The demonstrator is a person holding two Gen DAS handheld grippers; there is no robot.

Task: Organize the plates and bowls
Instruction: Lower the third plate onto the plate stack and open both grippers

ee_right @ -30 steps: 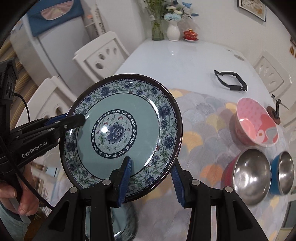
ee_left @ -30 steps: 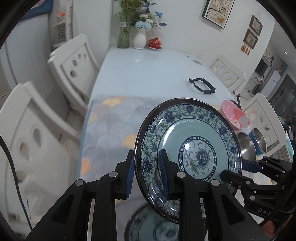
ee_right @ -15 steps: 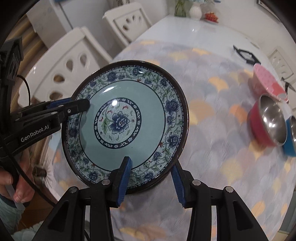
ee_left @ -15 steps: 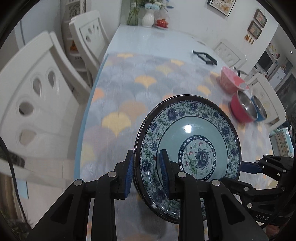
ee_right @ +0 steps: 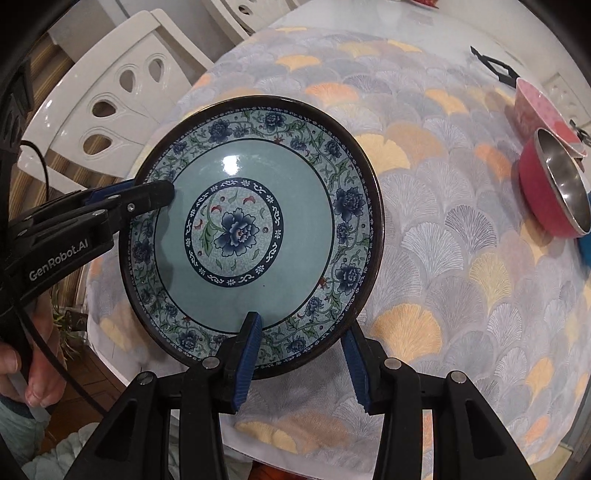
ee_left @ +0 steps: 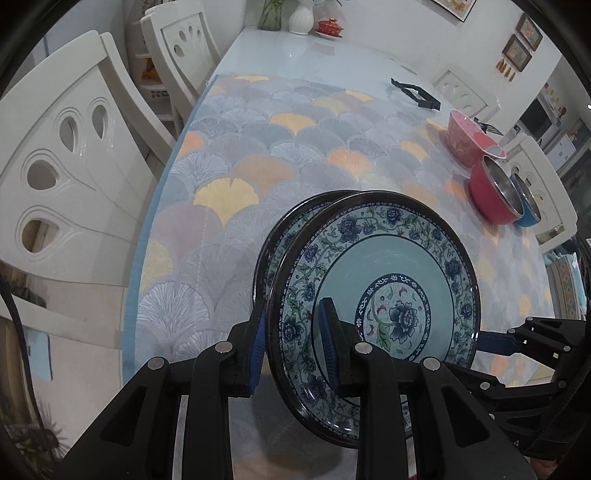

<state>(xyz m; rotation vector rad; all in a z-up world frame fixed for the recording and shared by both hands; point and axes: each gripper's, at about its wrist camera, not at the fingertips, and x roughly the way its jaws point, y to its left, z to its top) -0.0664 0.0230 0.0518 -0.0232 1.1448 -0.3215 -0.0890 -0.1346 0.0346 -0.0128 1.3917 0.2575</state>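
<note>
A blue-green floral plate (ee_left: 384,295) (ee_right: 251,232) with a dark rim is held on edge just above the table. My left gripper (ee_left: 293,345) is shut on its left rim, also seen in the right wrist view (ee_right: 155,194). My right gripper (ee_right: 301,350) straddles the plate's lower rim with its jaws wider than the rim; it shows at the plate's right side in the left wrist view (ee_left: 495,341). A second matching plate (ee_left: 280,236) lies behind and under the held one. A pink bowl (ee_left: 467,138) (ee_right: 535,107), a red steel-lined bowl (ee_left: 495,197) (ee_right: 554,188) and a blue bowl (ee_left: 526,206) sit at the right.
The table carries a fan-patterned cloth (ee_left: 295,147) (ee_right: 443,221). A black holder (ee_left: 415,94) (ee_right: 495,66) lies farther back. Vases and a red lidded cup (ee_left: 328,27) stand at the far end. White chairs (ee_left: 74,177) (ee_right: 107,107) line the left side, others the right.
Both grippers have carried the plate down toward the tablecloth, and the second plate has come into view behind it. The grip on the plate has not changed.
</note>
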